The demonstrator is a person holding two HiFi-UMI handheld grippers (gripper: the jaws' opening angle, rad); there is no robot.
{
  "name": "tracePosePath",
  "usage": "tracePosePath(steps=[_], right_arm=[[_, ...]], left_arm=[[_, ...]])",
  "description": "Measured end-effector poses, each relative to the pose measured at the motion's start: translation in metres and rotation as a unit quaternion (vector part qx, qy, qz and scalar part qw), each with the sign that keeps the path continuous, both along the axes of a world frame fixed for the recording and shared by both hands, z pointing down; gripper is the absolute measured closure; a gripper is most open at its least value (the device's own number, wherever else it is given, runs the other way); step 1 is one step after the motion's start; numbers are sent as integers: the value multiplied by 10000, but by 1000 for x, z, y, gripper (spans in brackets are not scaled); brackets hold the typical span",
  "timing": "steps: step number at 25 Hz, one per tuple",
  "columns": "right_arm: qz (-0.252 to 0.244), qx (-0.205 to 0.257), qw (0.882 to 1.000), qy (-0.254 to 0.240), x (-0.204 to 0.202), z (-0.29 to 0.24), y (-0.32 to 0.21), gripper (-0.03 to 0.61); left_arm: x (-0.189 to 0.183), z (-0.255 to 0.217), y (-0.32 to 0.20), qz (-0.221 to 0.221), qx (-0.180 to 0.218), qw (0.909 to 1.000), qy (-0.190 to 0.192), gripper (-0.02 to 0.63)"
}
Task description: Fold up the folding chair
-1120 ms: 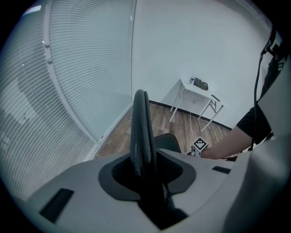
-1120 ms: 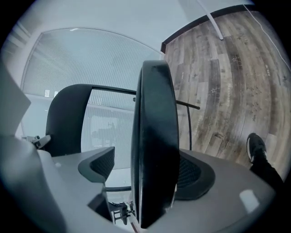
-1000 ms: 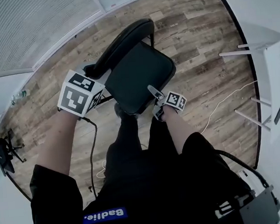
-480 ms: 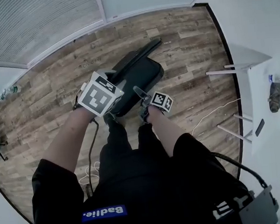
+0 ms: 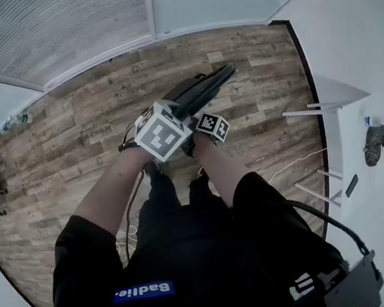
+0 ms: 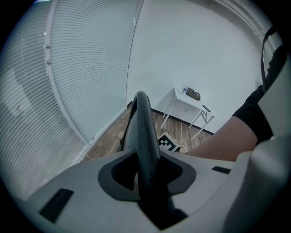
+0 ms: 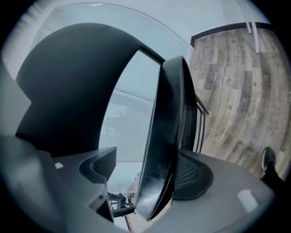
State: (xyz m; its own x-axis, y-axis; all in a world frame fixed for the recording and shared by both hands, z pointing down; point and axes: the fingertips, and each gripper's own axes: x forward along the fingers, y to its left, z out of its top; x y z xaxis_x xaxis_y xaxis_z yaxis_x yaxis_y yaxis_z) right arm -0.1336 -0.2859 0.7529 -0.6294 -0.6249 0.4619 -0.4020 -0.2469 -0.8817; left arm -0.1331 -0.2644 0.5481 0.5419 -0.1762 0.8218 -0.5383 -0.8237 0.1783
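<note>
The black folding chair (image 5: pixel 203 87) stands on the wood floor in front of me, nearly flat and seen edge-on in the head view. My left gripper (image 5: pixel 167 118) holds the top of the backrest (image 6: pixel 142 132). The thin black edge runs between its pads, which press on it while the jaws are opening (image 6: pixel 144 175). My right gripper (image 5: pixel 202 117) is at the raised front edge of the seat (image 7: pixel 166 136). The seat stands between its closing jaws (image 7: pixel 148 173), against the right pad (image 7: pixel 193 175), with a gap to the left pad (image 7: pixel 102 166).
A white table (image 5: pixel 321 105) stands by the right wall with a dark object (image 5: pixel 372 135) on it; it also shows beyond the backrest as the table (image 6: pixel 191 102). A white cable (image 5: pixel 293 164) lies on the floor. Window blinds (image 5: pixel 54 28) line the far wall.
The seat has swung up against the backrest, so the open chair is now almost flat. My right gripper rose with the seat's front edge. The left gripper rose a little.
</note>
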Motion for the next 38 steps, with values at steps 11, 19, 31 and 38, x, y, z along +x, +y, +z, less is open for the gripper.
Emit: tracePosePath(steps=[11,19,31,38], right_arm=[[-171,-59,9997,164,-34,-13,-37,218],[-272,-245,9986,377,-38,-10,-35,218],[-1100,-343,9898,834,-29,0,-4,216],[-1415,-117,9867,790,-30,-19,20,218]], left_arm=[[-22,-7,-25,-91,109,9999,-40,514],[-33,-10,-35,-89,144,9999,-11,514],[-32,-6,-31,7,32,9999,-117,515],[-38,-8,-36,20,113,9998,-182,515]])
